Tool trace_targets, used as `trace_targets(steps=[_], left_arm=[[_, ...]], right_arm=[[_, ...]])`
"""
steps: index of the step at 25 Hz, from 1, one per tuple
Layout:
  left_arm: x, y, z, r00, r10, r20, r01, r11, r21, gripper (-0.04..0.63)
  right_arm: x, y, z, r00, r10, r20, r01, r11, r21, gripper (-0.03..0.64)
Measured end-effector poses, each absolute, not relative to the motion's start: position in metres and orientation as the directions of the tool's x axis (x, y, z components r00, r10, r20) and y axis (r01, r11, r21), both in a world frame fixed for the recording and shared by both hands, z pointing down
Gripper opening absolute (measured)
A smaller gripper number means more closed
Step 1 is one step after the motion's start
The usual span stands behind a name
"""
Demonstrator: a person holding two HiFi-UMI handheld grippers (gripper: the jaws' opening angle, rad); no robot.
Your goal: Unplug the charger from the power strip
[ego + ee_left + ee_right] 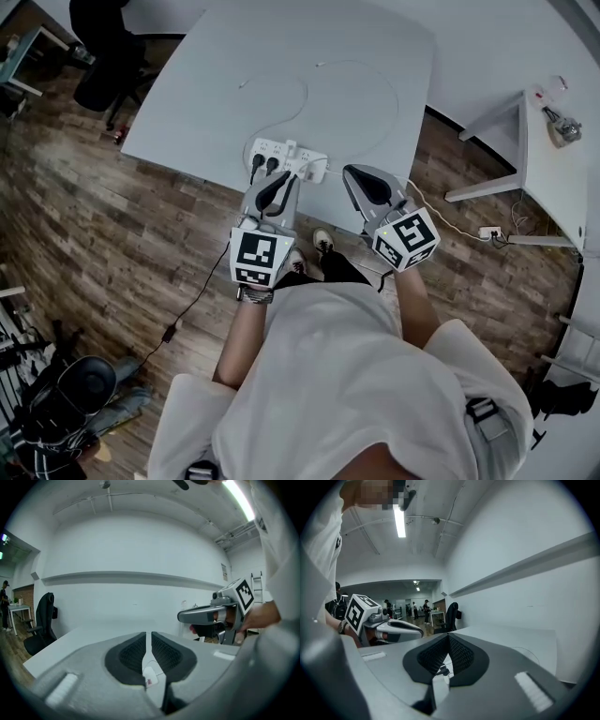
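Observation:
A white power strip (289,154) lies at the near edge of the white table (216,84). Two black plugs (263,164) sit in its left sockets and a white charger (306,168) on its right part; a thin white cable (375,84) loops over the table. My left gripper (284,176) hovers just short of the strip, over the black plugs, jaws shut and empty. My right gripper (350,172) hangs shut to the right of the charger, holding nothing. Both gripper views look level across the table: left gripper (146,633), right gripper (449,637). Below the left pads a white piece of the strip (150,674) shows.
A black cord (202,291) drops from the strip to an adapter on the wood floor. A black office chair (105,58) stands at the far left, a white desk (530,159) at the right with a small strip (489,232) on the floor beneath it. People stand far back in the room.

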State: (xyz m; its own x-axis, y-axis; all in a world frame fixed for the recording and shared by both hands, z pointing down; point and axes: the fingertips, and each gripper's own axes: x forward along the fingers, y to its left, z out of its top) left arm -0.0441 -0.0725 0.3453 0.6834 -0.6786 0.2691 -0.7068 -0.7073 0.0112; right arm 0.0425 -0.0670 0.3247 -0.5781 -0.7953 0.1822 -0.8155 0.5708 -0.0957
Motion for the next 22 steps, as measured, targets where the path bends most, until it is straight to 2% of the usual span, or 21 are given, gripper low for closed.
trace_targets(steps=[8,22], left_arm=[[-0.029,-0.084,0.389,0.599,-0.714,0.363,-0.767,-0.642,0.003,0.031],[-0.028,-0.095,0.48,0.493,-0.701,0.515,-0.835,-0.548,0.054,0.074]], right_arm=[[0.044,-0.083,0.362,-0.626,-0.745,0.229,-0.778,0.615,-0.127,0.002],[0.043,-0.101,0.463,-0.676,-0.616,0.406,-0.723,0.662,-0.199,0.002]])
